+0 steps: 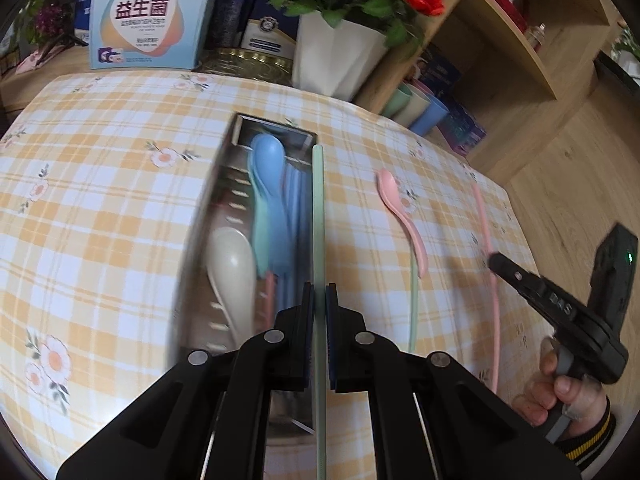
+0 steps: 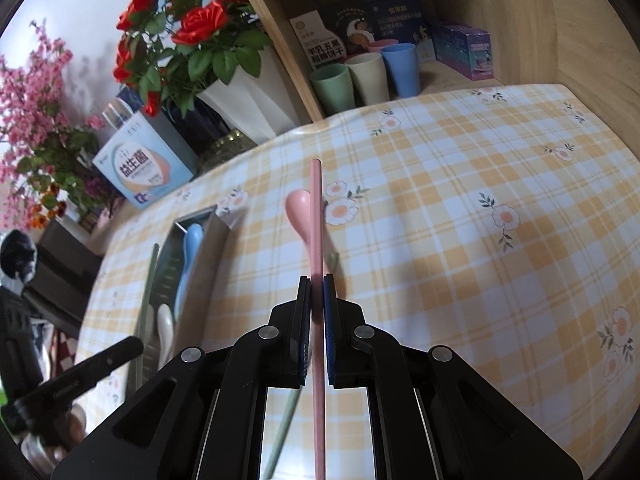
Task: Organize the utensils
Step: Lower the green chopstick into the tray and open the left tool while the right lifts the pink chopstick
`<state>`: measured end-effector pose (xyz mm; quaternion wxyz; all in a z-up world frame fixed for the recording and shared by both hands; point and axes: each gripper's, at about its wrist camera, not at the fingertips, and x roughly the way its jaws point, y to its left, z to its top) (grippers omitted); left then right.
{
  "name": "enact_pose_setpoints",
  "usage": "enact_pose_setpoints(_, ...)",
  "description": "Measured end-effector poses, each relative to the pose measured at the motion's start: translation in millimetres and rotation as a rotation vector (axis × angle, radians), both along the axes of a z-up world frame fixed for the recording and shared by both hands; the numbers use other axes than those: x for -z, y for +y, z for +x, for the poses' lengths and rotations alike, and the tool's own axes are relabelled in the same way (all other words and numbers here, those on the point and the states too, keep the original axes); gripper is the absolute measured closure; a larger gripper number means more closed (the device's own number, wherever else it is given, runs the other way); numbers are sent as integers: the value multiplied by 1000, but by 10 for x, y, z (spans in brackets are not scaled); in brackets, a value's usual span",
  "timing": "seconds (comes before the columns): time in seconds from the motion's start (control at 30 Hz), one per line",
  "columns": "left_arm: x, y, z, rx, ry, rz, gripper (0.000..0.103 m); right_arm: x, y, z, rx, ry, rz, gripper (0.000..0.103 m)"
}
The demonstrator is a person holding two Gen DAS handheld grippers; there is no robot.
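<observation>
The left gripper is clamped on a green chopstick over the metal tray; the right gripper pinches a pink chopstick above the tablecloth. Blue, teal and cream spoons already lie in the tray; a pink spoon and another green chopstick remain outside

Checked cloth over the desk. At the far edge: box, white vase of red roses. Three cups on shelf by far right corner.
</observation>
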<state>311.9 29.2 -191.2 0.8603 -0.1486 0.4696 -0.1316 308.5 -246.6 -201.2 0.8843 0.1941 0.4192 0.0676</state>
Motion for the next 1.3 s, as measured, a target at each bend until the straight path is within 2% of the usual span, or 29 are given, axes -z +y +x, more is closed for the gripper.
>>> enact_pose_setpoints(0.23, -36, 95, 355, -3, 25, 11, 98, -15, -100, -21, 16, -11, 49, 97)
enact_pose_setpoints(0.47, 202, -31, 646, 37, 112, 34, 97, 30, -273, -64, 52, -5, 73, 97)
enact_pose_setpoints(0.87, 395, -103, 717, 83, 153, 78, 97, 101, -401, -101, 82, 18, 92, 97)
enact_pose_setpoints(1.1, 223, -10, 643, 68, 102, 67, 95, 43, -313, -106, 63, 21, 84, 97)
enact_pose_setpoints(1.17, 121, 31, 594, 68, 67, 93, 90, 23, -267, -99, 54, 25, 82, 97)
enact_pose_setpoints(1.23, 19, 77, 543, 65, 30, 121, 76, 3, -211, -94, 46, 31, 83, 97)
enact_pose_setpoints(1.3, -67, 120, 487, 69, -4, 150, 68, -19, -130, -79, 34, 38, 87, 97)
